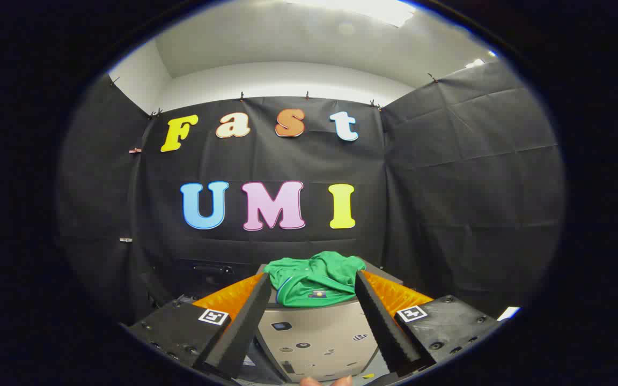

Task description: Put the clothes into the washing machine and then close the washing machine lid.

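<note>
Green garment (313, 280) bunched atop the beige washing machine (317, 335)

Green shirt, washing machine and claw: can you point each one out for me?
green shirt (314, 279), gripper view, middle of the crumpled cloth on the machine's top.
washing machine (317, 329), gripper view, its pale front panel.
claw (314, 279), gripper view, open, midway between its fingertips.

Washing machine (314, 335) top under green garment (314, 279), lid unseen.
</note>
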A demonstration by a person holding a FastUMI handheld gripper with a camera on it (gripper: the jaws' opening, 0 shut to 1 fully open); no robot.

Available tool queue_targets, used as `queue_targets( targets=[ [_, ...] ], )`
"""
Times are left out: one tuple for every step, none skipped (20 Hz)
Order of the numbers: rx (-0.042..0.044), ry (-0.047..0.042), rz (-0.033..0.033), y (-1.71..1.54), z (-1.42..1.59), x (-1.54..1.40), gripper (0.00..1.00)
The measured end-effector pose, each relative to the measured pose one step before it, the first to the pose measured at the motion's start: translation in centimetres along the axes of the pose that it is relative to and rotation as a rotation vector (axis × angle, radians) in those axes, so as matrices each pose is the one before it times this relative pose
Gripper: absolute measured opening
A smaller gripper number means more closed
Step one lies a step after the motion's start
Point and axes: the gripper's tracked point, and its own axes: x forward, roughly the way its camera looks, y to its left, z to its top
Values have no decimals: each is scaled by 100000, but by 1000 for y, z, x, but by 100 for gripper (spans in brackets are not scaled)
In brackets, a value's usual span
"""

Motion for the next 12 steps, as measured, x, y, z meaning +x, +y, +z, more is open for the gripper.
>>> queue_targets(
  targets=[
    [707,331,104,283,-129,122,98],
    [541,806,106,92,-285,222,98],
    [884,661,414,248,-309,13,98],
    [1575,1170,771,388,-340,49,98],
    [1741,858,890,267,-270,39,98],
    [1225,616,545,185,-121,-49,98],
    [47,540,55,-122,-184,-13,98],
    [-892,197,-334,-319,-142,-6,98],
    [-1066,-19,-673,-188,-63,-100,98],
    [-814,-105,-365,-178,116,-36,98],
    [-570,-28,93,36,83,-81,98],
    [-848,40,82,86,-105,-177,98]
  ],
)
